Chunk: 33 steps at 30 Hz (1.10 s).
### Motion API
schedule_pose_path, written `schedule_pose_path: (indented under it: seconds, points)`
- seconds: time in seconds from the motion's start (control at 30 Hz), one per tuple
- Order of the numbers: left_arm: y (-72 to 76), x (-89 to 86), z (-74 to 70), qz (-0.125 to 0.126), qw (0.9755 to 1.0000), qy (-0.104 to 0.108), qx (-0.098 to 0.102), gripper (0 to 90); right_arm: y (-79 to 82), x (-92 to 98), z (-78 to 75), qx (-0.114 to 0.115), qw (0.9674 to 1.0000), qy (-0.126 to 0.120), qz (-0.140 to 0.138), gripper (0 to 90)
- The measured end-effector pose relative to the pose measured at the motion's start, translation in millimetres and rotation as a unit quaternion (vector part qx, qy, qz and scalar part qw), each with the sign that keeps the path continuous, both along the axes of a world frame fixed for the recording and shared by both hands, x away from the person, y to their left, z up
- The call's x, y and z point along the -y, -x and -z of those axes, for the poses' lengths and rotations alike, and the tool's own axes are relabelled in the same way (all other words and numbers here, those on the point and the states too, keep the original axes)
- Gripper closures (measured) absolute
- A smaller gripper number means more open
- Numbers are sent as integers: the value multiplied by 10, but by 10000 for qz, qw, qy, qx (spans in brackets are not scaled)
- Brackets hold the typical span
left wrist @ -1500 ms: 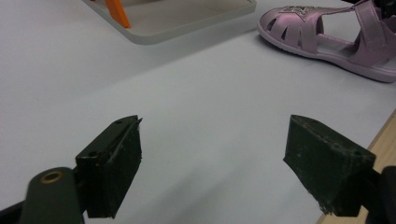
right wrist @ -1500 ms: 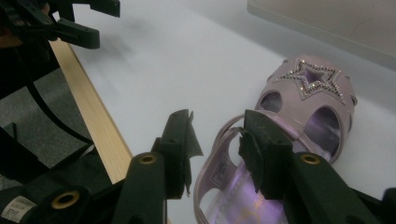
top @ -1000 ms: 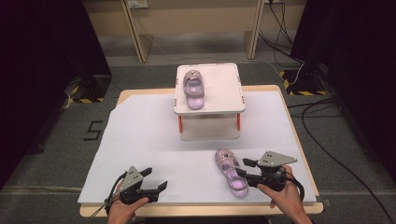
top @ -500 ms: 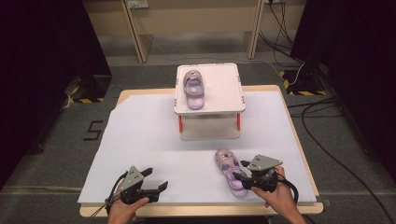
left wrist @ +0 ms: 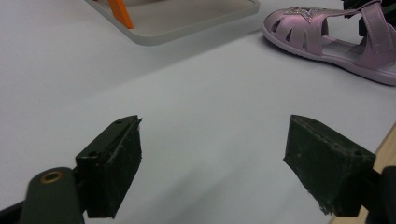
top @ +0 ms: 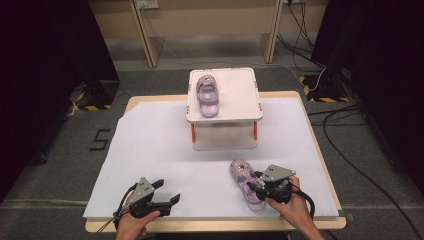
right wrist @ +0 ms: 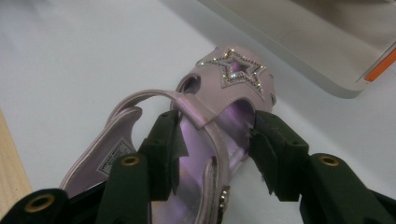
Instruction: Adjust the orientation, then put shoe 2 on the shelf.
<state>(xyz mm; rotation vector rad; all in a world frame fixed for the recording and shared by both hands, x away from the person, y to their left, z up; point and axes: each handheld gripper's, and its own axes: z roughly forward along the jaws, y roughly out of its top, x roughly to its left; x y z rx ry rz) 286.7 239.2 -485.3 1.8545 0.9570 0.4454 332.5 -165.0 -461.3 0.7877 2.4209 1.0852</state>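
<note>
We see the right gripper [right wrist: 212, 144], jaws just closing, astride the strap of the pink sandal [right wrist: 205, 140] on the white table cover [top: 150, 150]. Left gripper [left wrist: 212, 161] gapes empty. Second sandal [top: 207, 94] sits on the stand [top: 240, 95].

We're looking at a sandal [right wrist: 205, 116] in shiny lilac faux leather with a glittery rhinestone star [right wrist: 238, 70]. The gripper [right wrist: 212, 154] pads are looking like matt black rubber, a bit ragged at the edges. The table [top: 150, 150] is wearing a smooth matt white sheet, bare wood peeking out along its edge [right wrist: 11, 177].
</note>
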Motion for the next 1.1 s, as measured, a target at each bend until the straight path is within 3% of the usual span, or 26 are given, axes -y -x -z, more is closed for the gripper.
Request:
schedule_pose_path:
  seconds: [0.17, 0.3, 0.43, 0.77, 1.1]
  points:
    - [-5, -8, -4, -17, 10000, 30, 3, 182, -11, -13, 4, -4, 10000, -82, 30, 693]
    - [0, -4, -3, -3, 10000, 11, -1, 182, 30, -7, -42, 185, 9998, -24, 47, 782]
    - [0, -8, -3, -12, 10000, 0, -16, 182, 45, 34, -104, 362, 9991, -162, 120, 805]
    - [3, -1, -8, 31, 10000, -13, 10, 182, 87, 89, -233, 486, 9975, -484, 196, 810]
    - [7, -20, 3, -20, 10000, -1, 21, 181, 130, 72, -488, 695, 9946, -773, 43, 810]
